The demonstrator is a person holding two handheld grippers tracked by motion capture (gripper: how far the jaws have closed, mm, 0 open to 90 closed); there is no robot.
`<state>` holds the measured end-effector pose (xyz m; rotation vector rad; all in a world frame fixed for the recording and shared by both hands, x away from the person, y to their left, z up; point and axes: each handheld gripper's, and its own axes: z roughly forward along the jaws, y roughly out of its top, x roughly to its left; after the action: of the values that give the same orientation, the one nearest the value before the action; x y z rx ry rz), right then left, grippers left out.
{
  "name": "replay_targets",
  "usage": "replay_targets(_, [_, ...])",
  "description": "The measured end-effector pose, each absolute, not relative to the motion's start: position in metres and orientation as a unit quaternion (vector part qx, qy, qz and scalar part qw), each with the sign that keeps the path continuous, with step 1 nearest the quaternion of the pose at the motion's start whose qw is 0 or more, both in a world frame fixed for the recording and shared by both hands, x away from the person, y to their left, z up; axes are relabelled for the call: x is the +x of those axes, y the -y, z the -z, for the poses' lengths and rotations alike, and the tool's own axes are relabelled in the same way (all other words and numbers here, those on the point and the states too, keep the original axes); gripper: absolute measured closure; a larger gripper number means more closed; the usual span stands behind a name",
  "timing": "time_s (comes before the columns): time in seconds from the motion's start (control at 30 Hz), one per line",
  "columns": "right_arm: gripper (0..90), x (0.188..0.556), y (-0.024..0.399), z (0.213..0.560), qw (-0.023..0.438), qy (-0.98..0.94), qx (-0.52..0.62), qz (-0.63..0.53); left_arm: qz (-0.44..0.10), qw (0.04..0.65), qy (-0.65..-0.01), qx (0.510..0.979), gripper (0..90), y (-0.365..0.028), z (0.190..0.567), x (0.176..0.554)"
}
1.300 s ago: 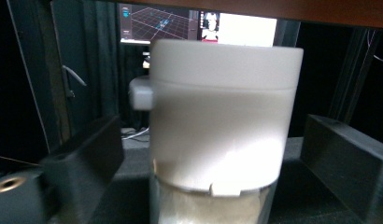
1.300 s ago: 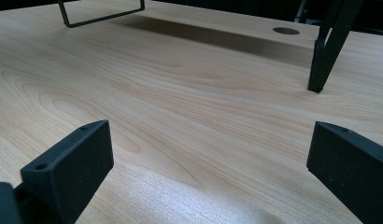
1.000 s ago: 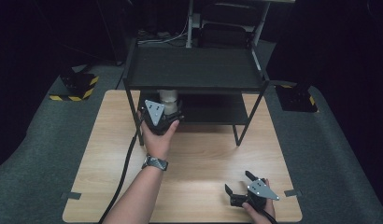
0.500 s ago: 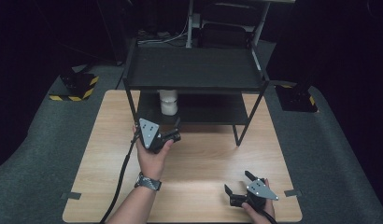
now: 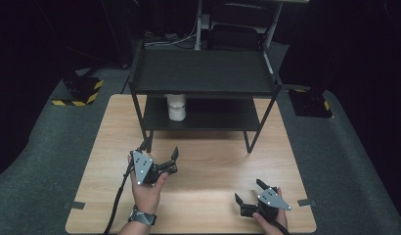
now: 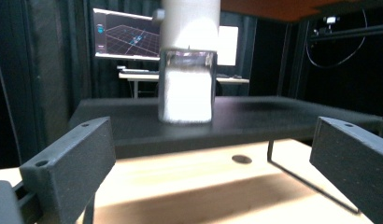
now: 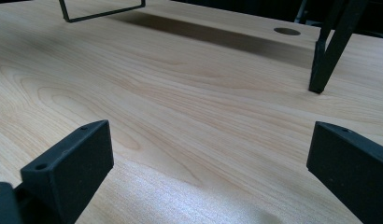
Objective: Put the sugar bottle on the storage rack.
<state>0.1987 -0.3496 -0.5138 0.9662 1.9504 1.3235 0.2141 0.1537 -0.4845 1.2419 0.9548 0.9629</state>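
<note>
A white-capped jar of white powder (image 5: 176, 107) stands on the lower shelf of a black two-tier rack (image 5: 203, 73), near its left end. The left gripper view has the jar (image 6: 187, 79) straight ahead on that shelf. My left gripper (image 5: 161, 152) hovers open over the wooden table (image 5: 208, 166), a short way in front of the rack, with nothing between its jaws. Near the table's front right edge my right gripper (image 5: 248, 192) rests open and empty, its jaws wide apart over bare wood in the right gripper view.
The rack's thin black legs (image 5: 250, 142) stand on the table at mid depth; one leg (image 7: 327, 51) rises ahead in the right gripper view. Dark grey carpet (image 5: 350, 161) surrounds the table. Yellow-black hazard blocks (image 5: 78, 90) sit on the floor at the left.
My left gripper has pulled back from the rack toward the table's front, leaving the jar standing on the lower shelf. The right gripper has stayed put.
</note>
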Motion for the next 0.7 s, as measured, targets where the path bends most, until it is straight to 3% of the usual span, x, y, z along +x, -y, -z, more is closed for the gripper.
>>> replay_targets(0.7, [0.3, 0.199, 0.350, 0.514, 0.292, -0.732, 0.362, -0.498, -0.382, 0.560, -0.416, 0.607, 0.4, -0.204, 0.523, 0.161])
